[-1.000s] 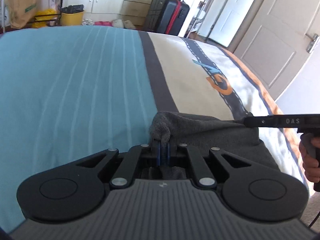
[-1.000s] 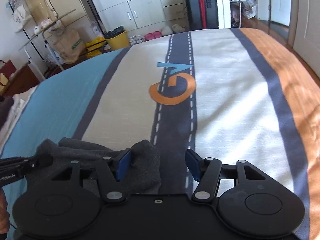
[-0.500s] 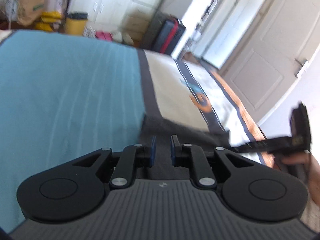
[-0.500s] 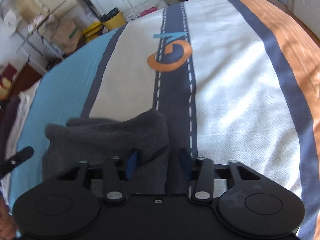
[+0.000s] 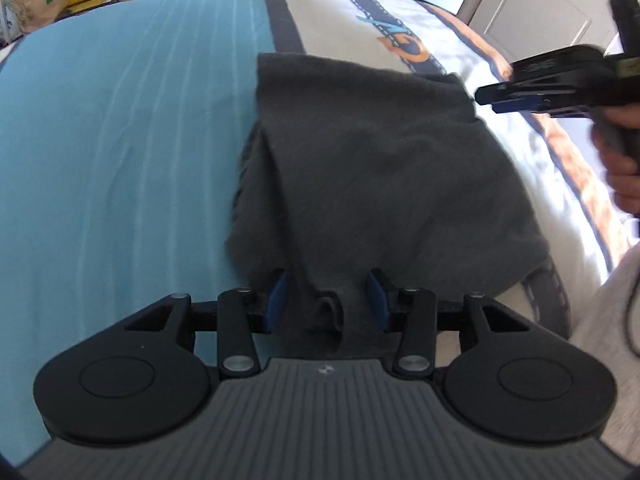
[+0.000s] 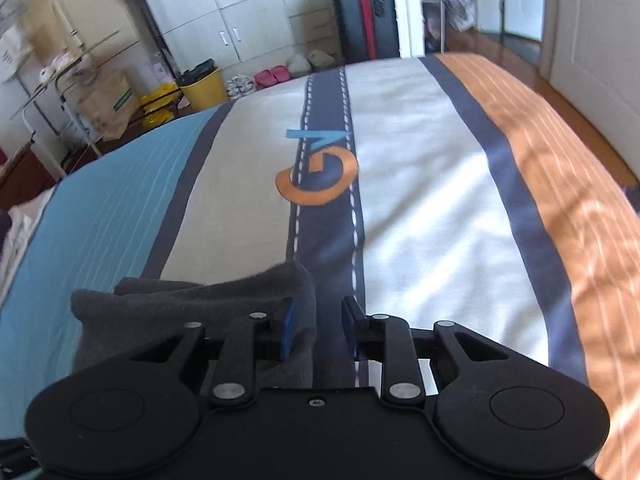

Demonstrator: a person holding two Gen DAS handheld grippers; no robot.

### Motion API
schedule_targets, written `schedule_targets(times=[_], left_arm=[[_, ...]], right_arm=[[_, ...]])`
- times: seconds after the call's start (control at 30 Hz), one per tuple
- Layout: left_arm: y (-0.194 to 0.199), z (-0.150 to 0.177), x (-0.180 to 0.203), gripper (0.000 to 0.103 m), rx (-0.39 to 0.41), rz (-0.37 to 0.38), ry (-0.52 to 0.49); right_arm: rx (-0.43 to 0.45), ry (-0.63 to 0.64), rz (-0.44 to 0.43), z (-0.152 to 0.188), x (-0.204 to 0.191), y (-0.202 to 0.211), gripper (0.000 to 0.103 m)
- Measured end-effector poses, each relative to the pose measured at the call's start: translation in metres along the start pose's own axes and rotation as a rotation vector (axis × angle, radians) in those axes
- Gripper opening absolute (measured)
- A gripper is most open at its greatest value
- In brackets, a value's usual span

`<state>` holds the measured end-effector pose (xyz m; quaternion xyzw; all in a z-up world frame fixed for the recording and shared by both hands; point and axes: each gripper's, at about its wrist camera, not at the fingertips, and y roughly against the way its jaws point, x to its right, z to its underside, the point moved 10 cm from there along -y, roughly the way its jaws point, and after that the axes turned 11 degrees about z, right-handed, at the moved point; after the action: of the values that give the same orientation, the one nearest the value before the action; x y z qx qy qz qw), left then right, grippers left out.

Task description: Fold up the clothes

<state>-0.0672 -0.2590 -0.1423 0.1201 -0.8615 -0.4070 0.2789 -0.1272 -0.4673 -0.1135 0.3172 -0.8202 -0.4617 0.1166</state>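
The left gripper (image 5: 327,300) hangs over the near end of a dark grey garment (image 5: 384,184), its blue-padded jaws spread wide apart with nothing between the pads but the cloth lying below them; a small raised pucker of fabric sits in the gap, touching neither pad as far as can be seen. Ahead of these jaws the garment lies folded on the striped bedspread (image 5: 120,160), one long fold edge running away from the left pad, the cloth straddling the dark stripe between the blue and cream bands. Off to the right of the left jaws, above the garment's far corner, the right gripper (image 5: 490,98) is held in the person's right hand (image 5: 618,156), blurred. Seen from the right wrist, the right gripper (image 6: 317,330) also has its jaws spread; the garment (image 6: 192,304) bunches to the left of them, its edge lapping against the left pad and partly into the gap, while the right pad stands clear over the dashed navy stripe. Far beyond these jaws stand a black suitcase (image 6: 366,18) and a yellow bin (image 6: 204,88).
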Motion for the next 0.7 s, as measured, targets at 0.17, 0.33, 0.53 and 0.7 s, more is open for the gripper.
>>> schedule_targets(times=[0.17, 0.33, 0.53, 0.7], left_arm=[[0.015, 0.010, -0.012, 0.052, -0.002, 0.012, 0.062], [0.029, 0.008, -0.013, 0.052, 0.060, 0.102, 0.092], [0.044, -0.006, 0.021, 0.056, 0.156, 0.215, -0.033], [0.028, 0.004, 0.052, 0.065, 0.096, 0.168, -0.223]], right_arm=[[-0.268, -0.056, -0.115, 0.056, -0.004, 0.014, 0.064], [-0.344, 0.045, -0.095, 0.076, -0.017, 0.032, 0.064], [-0.334, 0.339, -0.098, 0.098, -0.032, 0.072, 0.064], [-0.414, 0.510, 0.017, 0.120, -0.028, 0.053, 0.064]])
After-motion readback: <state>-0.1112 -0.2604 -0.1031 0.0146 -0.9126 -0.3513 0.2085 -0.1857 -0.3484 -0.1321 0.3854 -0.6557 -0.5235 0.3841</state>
